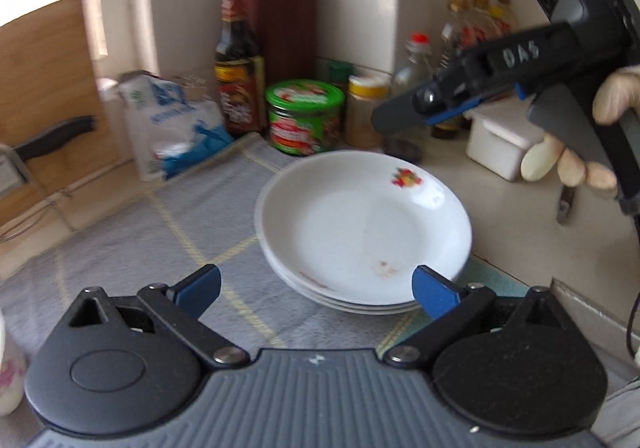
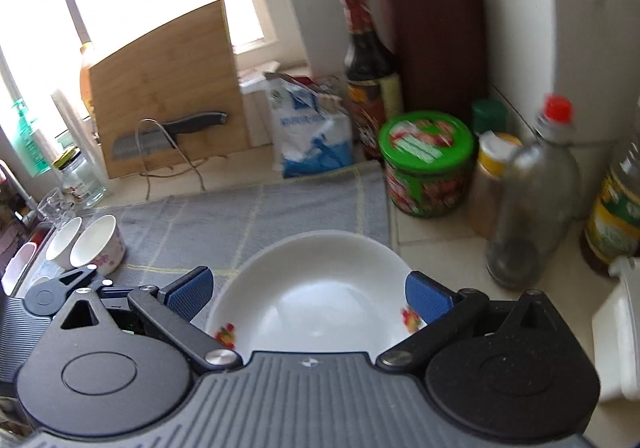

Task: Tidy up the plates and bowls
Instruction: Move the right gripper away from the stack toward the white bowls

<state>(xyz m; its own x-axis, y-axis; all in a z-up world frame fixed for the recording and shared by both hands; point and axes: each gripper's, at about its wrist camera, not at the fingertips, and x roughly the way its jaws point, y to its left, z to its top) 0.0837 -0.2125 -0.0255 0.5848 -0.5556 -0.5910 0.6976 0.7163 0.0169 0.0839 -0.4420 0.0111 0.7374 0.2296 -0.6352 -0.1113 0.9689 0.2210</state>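
Observation:
A stack of three white plates (image 1: 360, 228) with a small fruit print rests on the grey checked cloth (image 1: 160, 248). My left gripper (image 1: 318, 290) is open just short of the stack's near rim, its right blue pad (image 1: 436, 292) beside the rim. My right gripper (image 1: 394, 116), held by a gloved hand (image 1: 568, 164), hovers above and beyond the stack. In the right wrist view the right gripper (image 2: 310, 294) is open above the top plate (image 2: 316, 288), holding nothing. Small white bowls (image 2: 98, 248) stand at the cloth's left end, close to the left gripper (image 2: 80, 276).
Along the back stand a green tin (image 1: 304, 116), a dark sauce bottle (image 1: 236, 64), a knife block (image 1: 280, 28), a blue-white bag (image 1: 176, 124), oil bottles (image 2: 532, 200) and a white box (image 1: 500, 140). A cutting board with a knife (image 2: 168, 88) leans at the left.

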